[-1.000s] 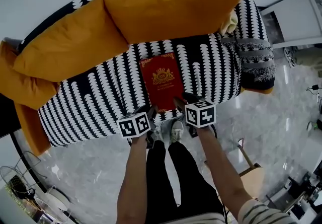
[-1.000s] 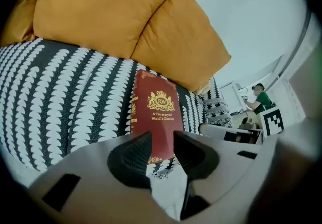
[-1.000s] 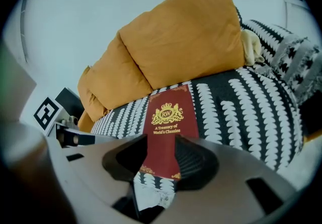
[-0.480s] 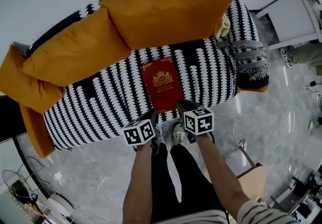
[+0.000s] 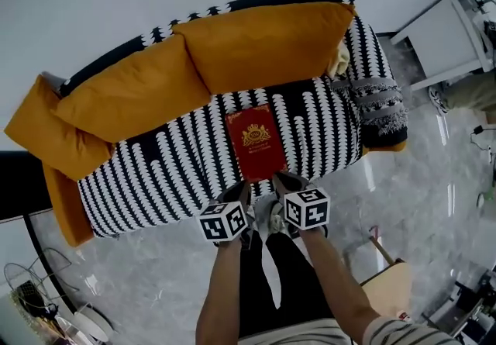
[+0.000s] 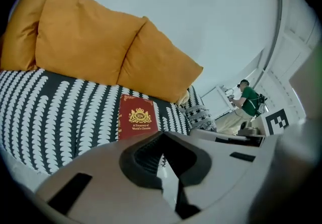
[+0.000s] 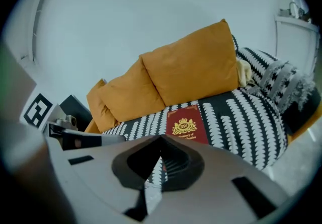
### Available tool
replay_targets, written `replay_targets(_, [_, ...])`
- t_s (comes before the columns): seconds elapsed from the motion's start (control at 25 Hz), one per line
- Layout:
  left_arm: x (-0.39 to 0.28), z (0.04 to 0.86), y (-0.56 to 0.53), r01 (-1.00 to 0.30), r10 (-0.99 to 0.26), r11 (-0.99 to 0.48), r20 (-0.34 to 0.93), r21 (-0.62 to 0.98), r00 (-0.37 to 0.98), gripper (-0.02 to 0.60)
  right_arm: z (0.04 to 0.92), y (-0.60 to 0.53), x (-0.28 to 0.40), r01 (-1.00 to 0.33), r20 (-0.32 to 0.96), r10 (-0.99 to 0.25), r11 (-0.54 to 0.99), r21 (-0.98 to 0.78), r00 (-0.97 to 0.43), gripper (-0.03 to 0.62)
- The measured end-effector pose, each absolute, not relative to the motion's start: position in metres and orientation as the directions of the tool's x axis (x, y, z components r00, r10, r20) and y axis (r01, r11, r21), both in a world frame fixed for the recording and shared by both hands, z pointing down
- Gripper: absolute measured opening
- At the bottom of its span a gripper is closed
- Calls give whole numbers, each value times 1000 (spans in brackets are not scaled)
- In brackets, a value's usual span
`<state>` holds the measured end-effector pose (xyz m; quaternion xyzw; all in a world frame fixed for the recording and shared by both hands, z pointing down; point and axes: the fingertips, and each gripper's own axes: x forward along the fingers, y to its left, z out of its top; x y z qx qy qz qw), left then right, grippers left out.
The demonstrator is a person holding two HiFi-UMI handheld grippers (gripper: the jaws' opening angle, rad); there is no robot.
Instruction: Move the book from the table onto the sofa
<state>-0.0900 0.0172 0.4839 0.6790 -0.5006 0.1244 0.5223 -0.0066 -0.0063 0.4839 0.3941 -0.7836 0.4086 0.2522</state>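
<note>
The book lies flat on the sofa, red cover and gold crest facing up, on the black-and-white patterned seat near its front edge and about midway along it. You hold it with neither tool. Behind it two orange back cushions lean against the sofa's back, and the book sits just in front of the larger one, close to where the two meet. A third orange cushion rests at the far left end, and a fringed patterned throw drapes over the armrest at the other end. Your left gripper hangs just off the seat's front edge, beside the book's near left corner. Its jaws have just been closing and now meet with nothing between them, and its own view shows the book lying beyond the tips. Your right gripper hangs by the near right corner. Its jaws have likewise just been closing and are pressed together on nothing, with the book past them on the seat. Both tools point downward at a slant toward the sofa. Your legs and shoes stand on the pale marbled floor right in front of the sofa. A white cabinet stands off to the right, and the left gripper view shows a person in a green top in the distance.
</note>
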Motion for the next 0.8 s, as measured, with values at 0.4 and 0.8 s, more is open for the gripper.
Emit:
replay_targets(0.4, [-85,404,10,-844,-642,-32,636,536,428,5,399,-9,-25,-800,654,-468,427,-422,-595,12])
replay_targets(0.8, [-83,303,-6,-883,-733,-113,561,456,384,5,298,-18,-29,-785,555,-559,493,-375,-616,12])
